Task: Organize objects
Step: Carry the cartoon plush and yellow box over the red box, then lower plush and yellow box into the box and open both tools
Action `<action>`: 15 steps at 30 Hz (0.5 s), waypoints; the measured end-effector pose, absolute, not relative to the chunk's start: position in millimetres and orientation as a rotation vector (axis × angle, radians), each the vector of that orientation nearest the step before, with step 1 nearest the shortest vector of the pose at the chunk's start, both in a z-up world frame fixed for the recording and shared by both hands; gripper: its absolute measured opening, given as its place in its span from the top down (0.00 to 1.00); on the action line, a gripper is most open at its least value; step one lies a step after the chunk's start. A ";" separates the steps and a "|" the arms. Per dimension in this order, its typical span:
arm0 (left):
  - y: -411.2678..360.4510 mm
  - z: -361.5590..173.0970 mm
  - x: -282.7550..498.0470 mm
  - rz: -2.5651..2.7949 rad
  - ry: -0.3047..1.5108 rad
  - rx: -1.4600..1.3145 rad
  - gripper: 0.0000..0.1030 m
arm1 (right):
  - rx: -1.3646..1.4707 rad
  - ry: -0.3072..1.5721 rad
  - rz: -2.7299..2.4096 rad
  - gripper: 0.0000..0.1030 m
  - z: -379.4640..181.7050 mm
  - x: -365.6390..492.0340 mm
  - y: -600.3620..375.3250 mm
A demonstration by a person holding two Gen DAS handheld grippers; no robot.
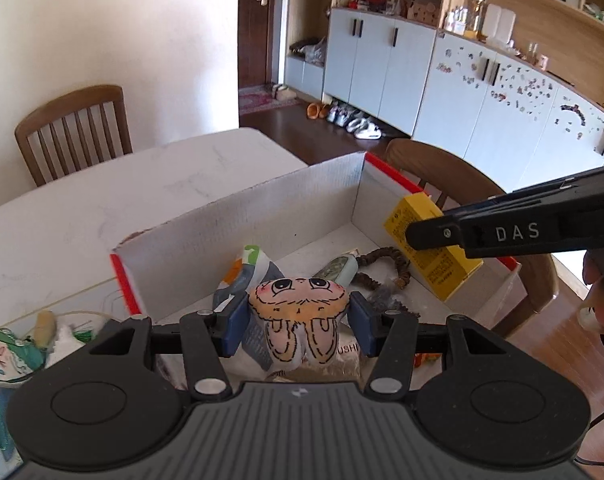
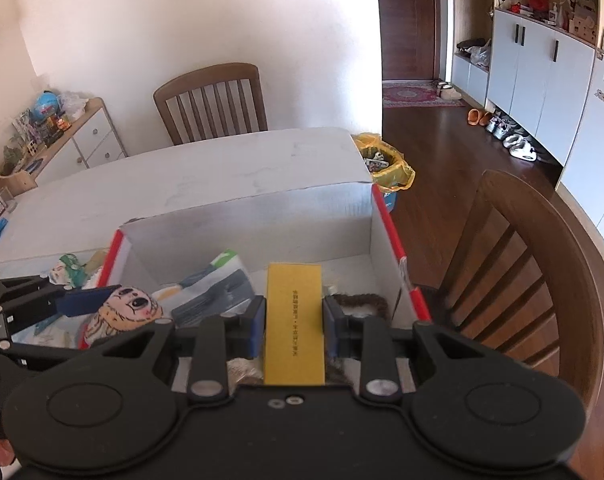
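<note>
Between your left claw's (image 1: 298, 322) blue pads sits the rabbit-faced plush toy (image 1: 298, 312), pinched at its sides, face tilted up and away from you, ears hanging back toward the claw body. Your right claw (image 2: 294, 326) clamps the yellow carton (image 2: 294, 312) on its narrow faces, long axis running straight ahead along the fingers. Both hang over the open white box (image 2: 246, 220), just ahead of each claw.

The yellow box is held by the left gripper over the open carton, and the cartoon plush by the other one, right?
Swapped: the right wrist view shows the right gripper clamping the yellow box; the left gripper holds the cartoon plush. Both are over the open carton.
</note>
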State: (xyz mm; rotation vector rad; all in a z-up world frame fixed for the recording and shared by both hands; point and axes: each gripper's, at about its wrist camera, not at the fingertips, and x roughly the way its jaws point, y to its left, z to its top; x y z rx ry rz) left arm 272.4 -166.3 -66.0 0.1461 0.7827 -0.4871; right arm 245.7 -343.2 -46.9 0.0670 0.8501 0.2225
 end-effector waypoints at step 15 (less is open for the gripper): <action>-193.7 -101.3 310.2 -0.432 0.903 0.237 0.49 | -0.003 0.945 0.226 0.73 -87.4 301.8 -341.1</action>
